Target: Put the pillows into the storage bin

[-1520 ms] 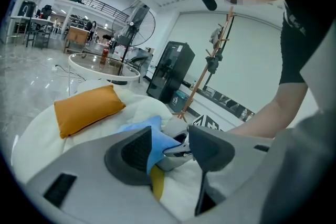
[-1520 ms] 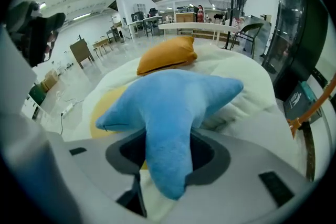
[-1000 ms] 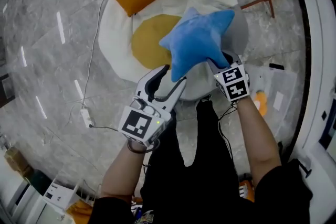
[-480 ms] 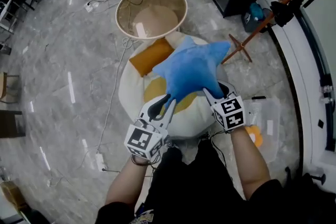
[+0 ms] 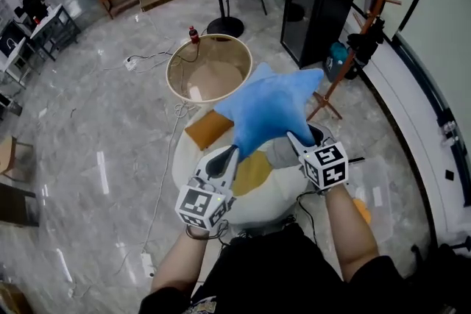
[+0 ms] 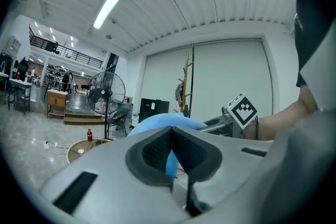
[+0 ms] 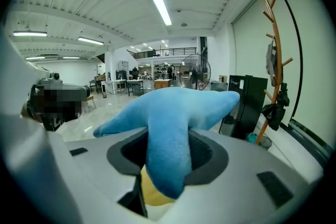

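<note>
The right claw (image 5: 294, 137) holds the blue star-shaped plush pillow (image 5: 268, 110) aloft; the left claw (image 5: 229, 152) is pinched shut by its lower tip. The next move is probably to carry it over the round tan storage bin (image 5: 171, 66) and release.

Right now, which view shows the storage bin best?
Head view: the storage bin shows nearly whole, mouth open. The left gripper view catches only part of it, low left; the right gripper view doesn't show it.

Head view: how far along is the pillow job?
Done: nothing, the bin looks empty. In hand: blue star pillow, held up short of it; right gripper clamps one arm, left gripper is shut on the lower tip. Left: drop it in, then the orange pillow lying on the egg cushion.
</note>
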